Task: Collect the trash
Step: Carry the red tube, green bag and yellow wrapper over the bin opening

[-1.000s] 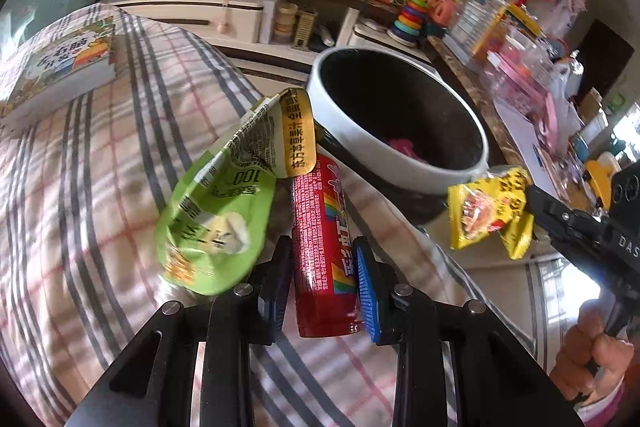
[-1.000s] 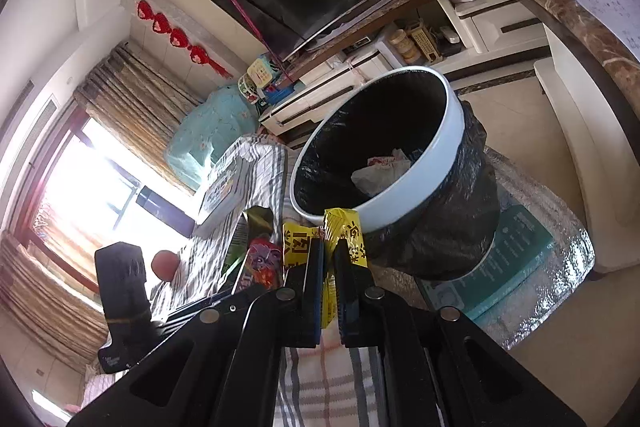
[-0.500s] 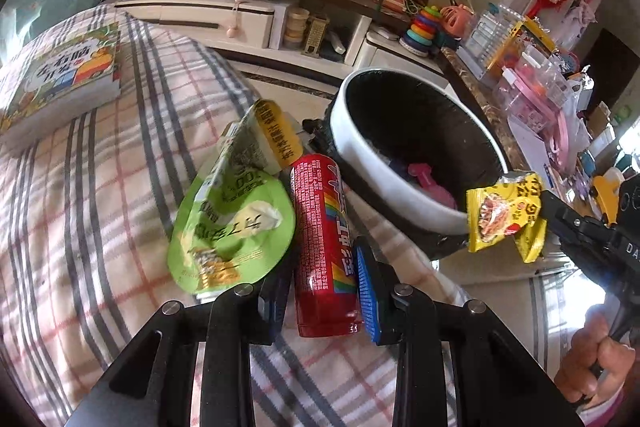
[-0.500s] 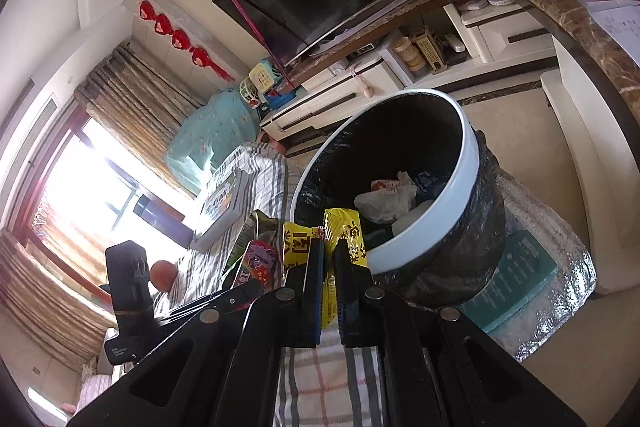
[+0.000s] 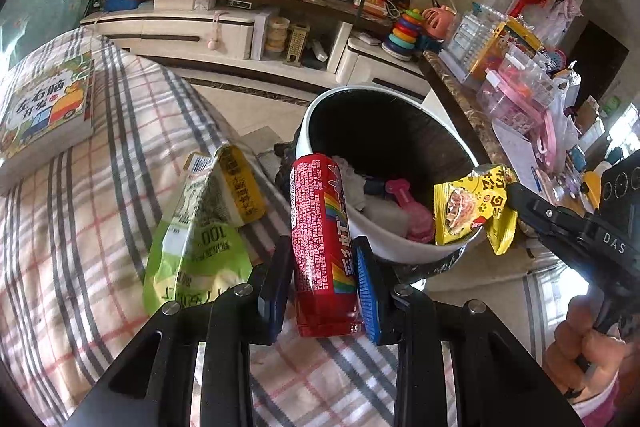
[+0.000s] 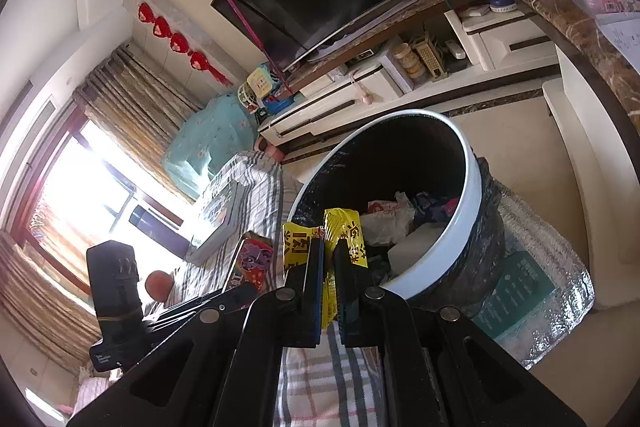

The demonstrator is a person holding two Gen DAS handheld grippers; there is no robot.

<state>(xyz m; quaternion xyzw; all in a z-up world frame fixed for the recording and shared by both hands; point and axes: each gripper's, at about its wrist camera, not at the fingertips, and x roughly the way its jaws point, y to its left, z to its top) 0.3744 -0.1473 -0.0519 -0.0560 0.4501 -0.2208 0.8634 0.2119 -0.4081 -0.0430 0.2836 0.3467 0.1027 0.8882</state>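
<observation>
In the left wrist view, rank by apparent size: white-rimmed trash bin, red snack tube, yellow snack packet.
1. White-rimmed trash bin, largest.
2. Red snack tube, though nearness to the camera inflates it.
3. Yellow snack packet, smallest.

Plaid cloth (image 5: 100, 187) carries a book (image 5: 44, 111) (green pouch (image 5: 196, 251) too).

- Red candy tube (image 5: 322, 247): its lower sides are covered by the blue pads of the left gripper (image 5: 322, 281); the small print cannot be read.
- Yellow snack wrapper (image 6: 342, 239): its middle is hidden between the closed fingers of the right gripper (image 6: 329, 259).
- Trash bin (image 5: 404, 247): its base is out of sight; the litter inside is only partly visible.
- Picture book (image 5: 44, 111): cut off at the left edge.
- Person's hand (image 5: 588, 339): cropped at the lower right edge.
</observation>
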